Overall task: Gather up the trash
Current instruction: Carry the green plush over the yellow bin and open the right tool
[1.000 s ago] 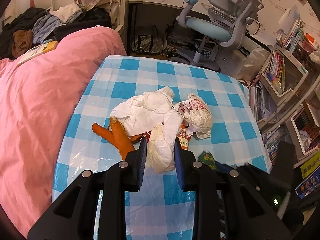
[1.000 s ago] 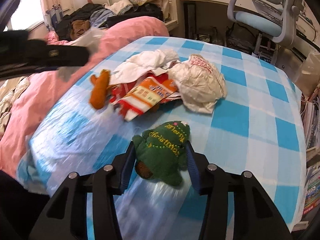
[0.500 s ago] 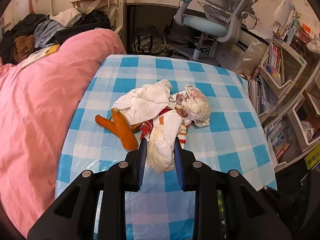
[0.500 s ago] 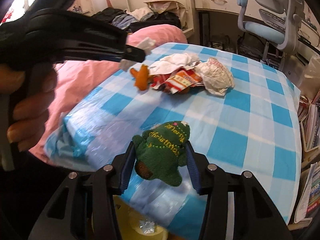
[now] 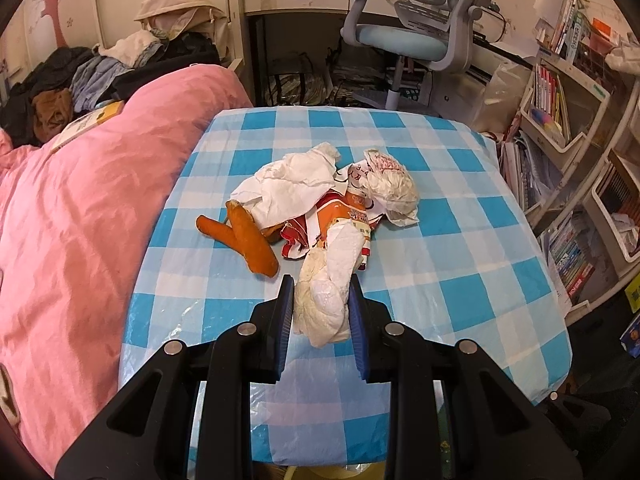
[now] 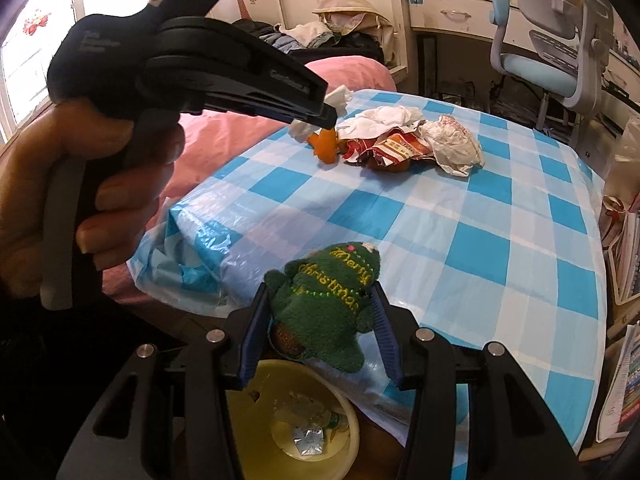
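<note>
Left gripper (image 5: 321,312) clamps crumpled tissue (image 5: 326,288) above checked table (image 5: 460,248). Right gripper (image 6: 320,320) squeezes green plush tree (image 6: 326,300) over yellow bin (image 6: 256,440) (both probably light, soft; mid-body pinch suffices).

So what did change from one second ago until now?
Both grippers pulled back from the trash pile toward the table edge. The right gripper carried the green plush tree over the yellow bin. The left gripper lifted the white tissue off the pile. Both grips and the remaining pile stayed as they were.
</note>
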{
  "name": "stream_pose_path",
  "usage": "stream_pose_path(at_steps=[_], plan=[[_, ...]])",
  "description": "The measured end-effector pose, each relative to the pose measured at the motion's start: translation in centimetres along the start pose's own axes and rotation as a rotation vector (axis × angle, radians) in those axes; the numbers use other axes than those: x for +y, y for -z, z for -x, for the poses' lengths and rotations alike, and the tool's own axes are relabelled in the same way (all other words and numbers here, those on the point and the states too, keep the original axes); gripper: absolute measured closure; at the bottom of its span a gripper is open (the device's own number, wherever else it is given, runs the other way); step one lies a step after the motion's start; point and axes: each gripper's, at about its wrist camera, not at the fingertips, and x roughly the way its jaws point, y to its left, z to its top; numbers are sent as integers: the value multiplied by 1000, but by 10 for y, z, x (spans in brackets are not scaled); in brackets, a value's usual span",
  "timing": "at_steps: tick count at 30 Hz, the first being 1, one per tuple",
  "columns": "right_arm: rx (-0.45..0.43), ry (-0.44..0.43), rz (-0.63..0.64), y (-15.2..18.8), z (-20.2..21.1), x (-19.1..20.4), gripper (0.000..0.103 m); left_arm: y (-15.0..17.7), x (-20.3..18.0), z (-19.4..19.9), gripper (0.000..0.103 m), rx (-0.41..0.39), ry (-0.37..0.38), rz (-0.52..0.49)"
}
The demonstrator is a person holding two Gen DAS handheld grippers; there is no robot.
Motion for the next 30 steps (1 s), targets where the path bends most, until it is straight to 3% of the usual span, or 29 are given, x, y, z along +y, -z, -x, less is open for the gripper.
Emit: stream_pose_path(at_steps=[30], plan=[[62, -87, 63, 10, -15, 17, 54, -2, -3, -2, 79, -7, -19, -14]])
